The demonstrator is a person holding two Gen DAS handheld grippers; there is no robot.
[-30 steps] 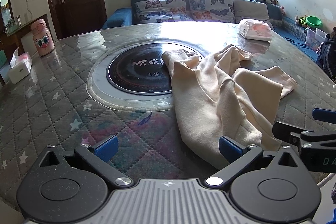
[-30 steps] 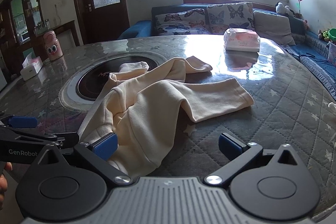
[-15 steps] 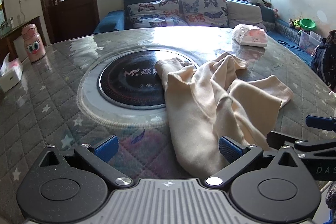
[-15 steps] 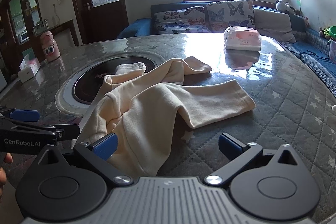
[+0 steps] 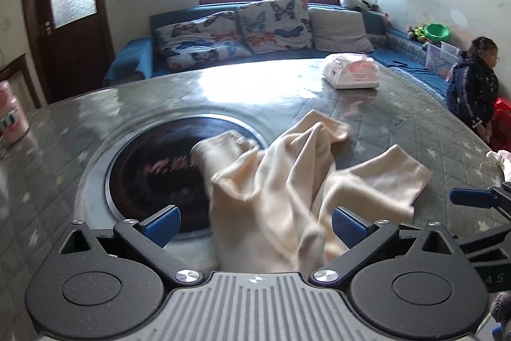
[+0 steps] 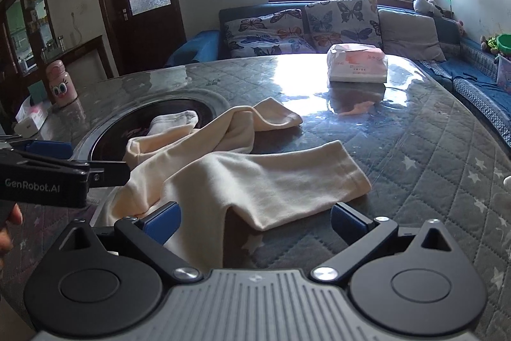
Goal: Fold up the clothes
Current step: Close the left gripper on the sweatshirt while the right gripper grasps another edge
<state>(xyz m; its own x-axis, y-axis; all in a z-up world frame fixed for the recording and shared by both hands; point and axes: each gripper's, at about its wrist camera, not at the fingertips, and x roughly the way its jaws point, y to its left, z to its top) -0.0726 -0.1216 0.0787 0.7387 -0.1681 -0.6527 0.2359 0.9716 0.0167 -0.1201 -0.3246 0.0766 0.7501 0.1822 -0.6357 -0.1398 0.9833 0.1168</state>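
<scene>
A cream garment (image 5: pixel 287 190) lies crumpled on the round quilted table (image 5: pixel 415 133), partly over the dark round hob. It also shows in the right wrist view (image 6: pixel 255 178), with a sleeve stretched to the right. My left gripper (image 5: pixel 255 224) is open, its blue pads either side of the garment's near edge. My right gripper (image 6: pixel 254 218) is open over the garment's near fold. Each gripper shows at the edge of the other's view.
A dark round hob (image 5: pixel 159 168) sits in the table's middle. A tissue pack (image 6: pixel 356 63) lies at the far right. A pink bottle (image 6: pixel 60 85) and a white box (image 6: pixel 30 120) stand at the left. A sofa (image 6: pixel 319 21) lies beyond. A child (image 5: pixel 476 88) stands at the right.
Both grippers have moved forward over the garment's near edge. The left view has swung right and is blurred. Both stay open.
</scene>
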